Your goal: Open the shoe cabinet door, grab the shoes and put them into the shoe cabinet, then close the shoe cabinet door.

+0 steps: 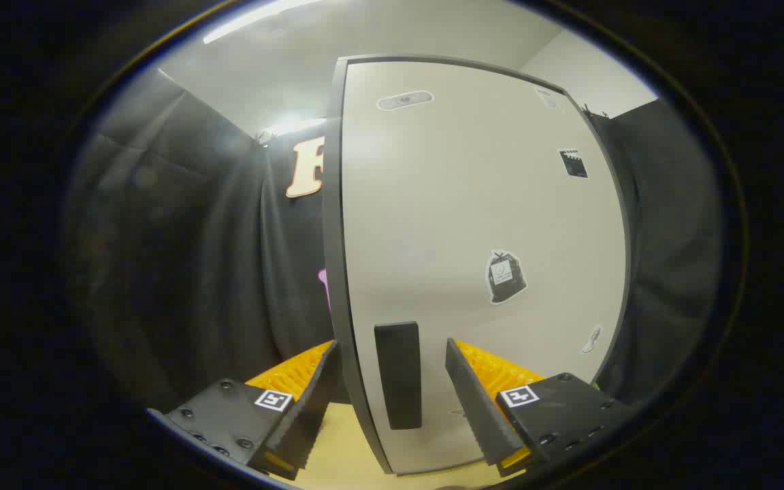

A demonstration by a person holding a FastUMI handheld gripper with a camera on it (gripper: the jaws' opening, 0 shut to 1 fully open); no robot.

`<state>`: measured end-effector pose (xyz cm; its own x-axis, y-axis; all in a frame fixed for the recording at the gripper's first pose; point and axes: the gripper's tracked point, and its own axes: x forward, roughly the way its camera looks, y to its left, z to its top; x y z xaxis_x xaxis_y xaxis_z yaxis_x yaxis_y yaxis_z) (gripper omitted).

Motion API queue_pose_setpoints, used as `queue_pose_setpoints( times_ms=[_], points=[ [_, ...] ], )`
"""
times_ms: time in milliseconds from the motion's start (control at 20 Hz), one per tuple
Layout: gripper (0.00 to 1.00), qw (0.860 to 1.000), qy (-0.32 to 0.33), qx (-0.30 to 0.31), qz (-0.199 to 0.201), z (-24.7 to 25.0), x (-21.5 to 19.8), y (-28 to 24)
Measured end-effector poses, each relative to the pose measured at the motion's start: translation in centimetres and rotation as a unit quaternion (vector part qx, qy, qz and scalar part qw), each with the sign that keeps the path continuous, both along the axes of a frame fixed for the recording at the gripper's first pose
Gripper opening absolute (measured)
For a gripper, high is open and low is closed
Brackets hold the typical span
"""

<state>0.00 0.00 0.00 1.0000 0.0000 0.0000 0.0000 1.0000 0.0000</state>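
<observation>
Opening step: lining up spread, empty tongs (388, 401) around the dark handle (399, 374) on the shoe cabinet door (474, 224); next, likely needing pinching and pulling outward.

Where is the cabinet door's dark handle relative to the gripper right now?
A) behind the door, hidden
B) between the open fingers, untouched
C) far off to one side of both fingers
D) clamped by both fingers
B: the handle stands upright on the door in the gap of the open gripper, with space on both sides.
</observation>
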Motion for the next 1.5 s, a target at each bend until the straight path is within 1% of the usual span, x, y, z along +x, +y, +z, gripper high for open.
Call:
queue_pose_setpoints(
  times_ms=[1000,1100,1250,1300,1450,1500],
  points=[
    [0.94,1.000,0.004,-0.004,-0.015,-0.6,0.6,0.2],
    [0.83,1.000,0.008,-0.003,-0.015,-1.1,0.8,0.2],
    [0.67,1.000,0.020,-0.004,-0.013,-1.9,1.5,0.3],
    [0.62,1.000,0.020,-0.006,-0.019,-2.2,1.6,0.1],
    [0.47,1.000,0.021,-0.005,-0.018,-2.6,1.8,0.2],
    [0.42,0.999,0.027,-0.005,-0.026,-2.7,1.1,-0.1]
  ],
)
